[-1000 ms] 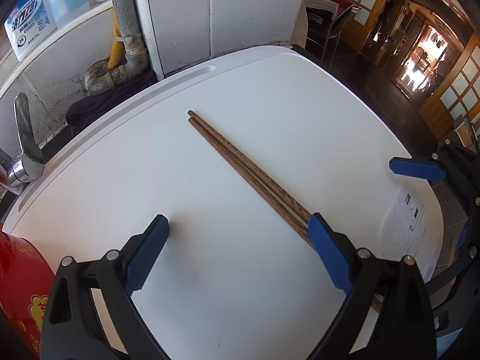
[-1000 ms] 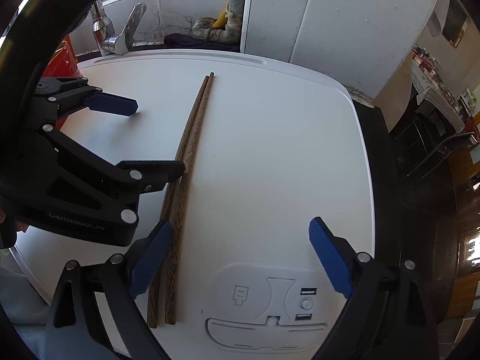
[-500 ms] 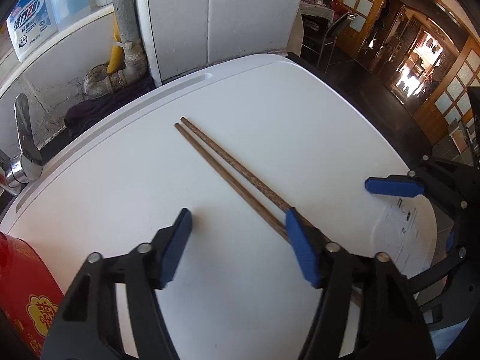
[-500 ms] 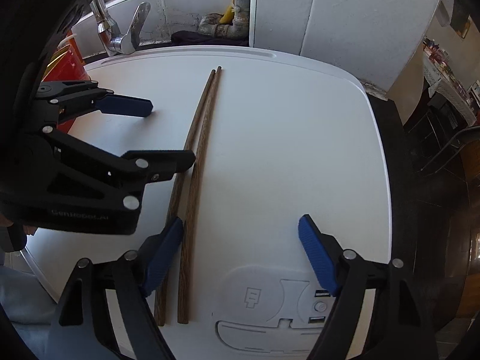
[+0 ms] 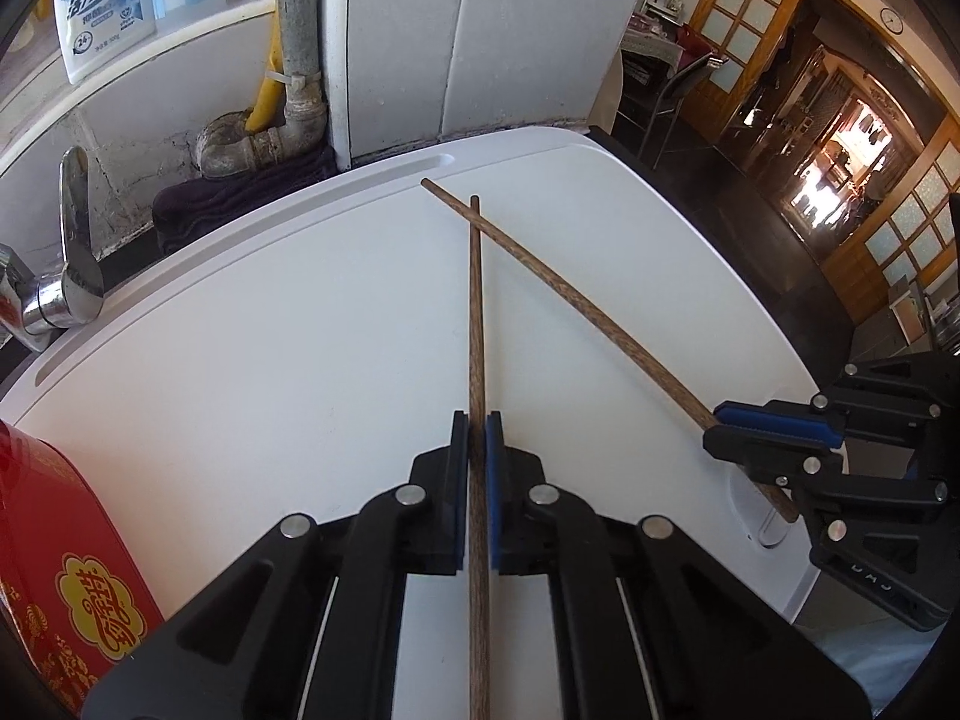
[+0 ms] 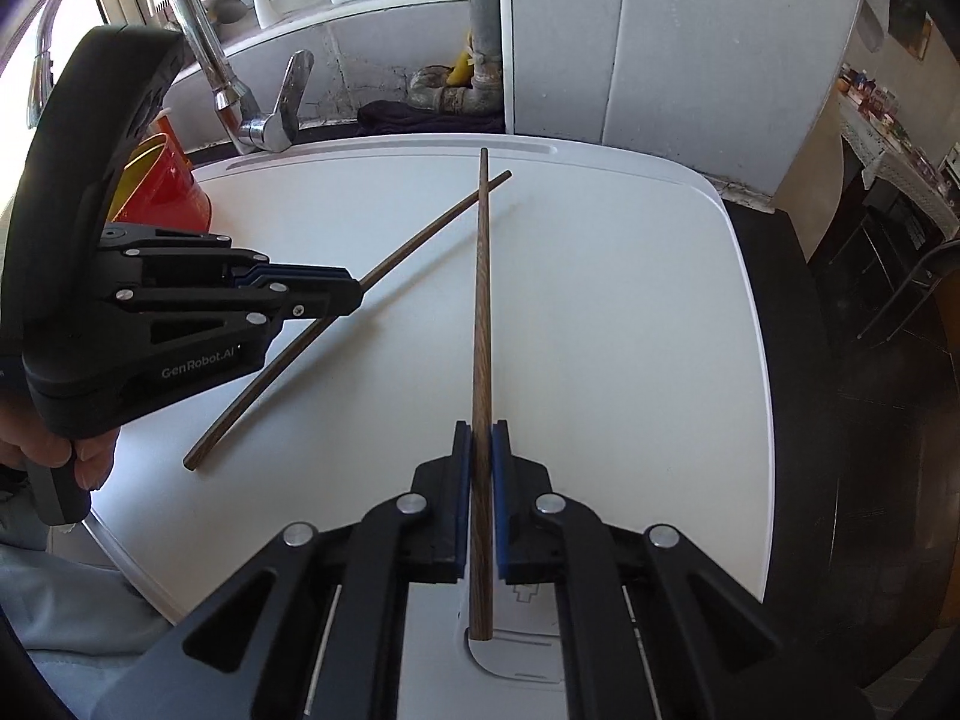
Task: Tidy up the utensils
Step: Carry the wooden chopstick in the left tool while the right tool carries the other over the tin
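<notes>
Two brown wooden chopsticks are held over the white board (image 5: 270, 360), crossing near their far tips. My left gripper (image 5: 477, 426) is shut on one chopstick (image 5: 475, 312), which runs straight ahead. My right gripper (image 6: 480, 435) is shut on the other chopstick (image 6: 481, 276). In the left wrist view the right gripper (image 5: 774, 426) grips its chopstick (image 5: 570, 294) at the right. In the right wrist view the left gripper (image 6: 336, 297) grips its chopstick (image 6: 420, 240) at the left.
A red tin (image 5: 54, 564) stands at the board's left edge, also seen in the right wrist view (image 6: 162, 180). A tap (image 6: 252, 114) and a grey pipe (image 5: 297, 42) stand behind the board. A detergent bottle (image 5: 105, 6) sits on the ledge. Dark floor lies to the right.
Both grippers have closed, each on one chopstick. The chopsticks lay side by side on the board; now they are held apart at the near ends and cross near the far tips.
</notes>
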Available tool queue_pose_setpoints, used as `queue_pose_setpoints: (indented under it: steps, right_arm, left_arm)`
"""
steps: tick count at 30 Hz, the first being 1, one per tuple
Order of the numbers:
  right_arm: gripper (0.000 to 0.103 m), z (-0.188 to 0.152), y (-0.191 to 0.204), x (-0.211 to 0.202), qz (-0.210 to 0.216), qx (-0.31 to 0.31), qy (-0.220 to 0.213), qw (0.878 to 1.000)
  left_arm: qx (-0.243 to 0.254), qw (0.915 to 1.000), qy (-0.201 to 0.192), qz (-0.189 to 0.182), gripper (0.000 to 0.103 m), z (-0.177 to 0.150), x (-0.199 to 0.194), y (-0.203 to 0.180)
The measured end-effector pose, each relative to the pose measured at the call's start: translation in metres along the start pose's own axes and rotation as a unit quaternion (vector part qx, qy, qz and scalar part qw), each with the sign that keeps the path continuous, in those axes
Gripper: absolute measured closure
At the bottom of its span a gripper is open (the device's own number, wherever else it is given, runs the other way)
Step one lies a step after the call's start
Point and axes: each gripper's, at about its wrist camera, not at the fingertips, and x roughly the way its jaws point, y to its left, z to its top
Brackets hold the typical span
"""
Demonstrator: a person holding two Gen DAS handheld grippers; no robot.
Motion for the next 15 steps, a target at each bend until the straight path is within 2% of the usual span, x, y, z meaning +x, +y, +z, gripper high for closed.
queue_pose_setpoints:
  steps: [15]
  right_arm:
    - [0.096,0.006,0.033,-0.033,0.003,-0.028,-0.043,0.999]
  left_arm:
    - [-0.023,0.9975,-0.057,0.034,0.098,-0.018,-0.059,0.018]
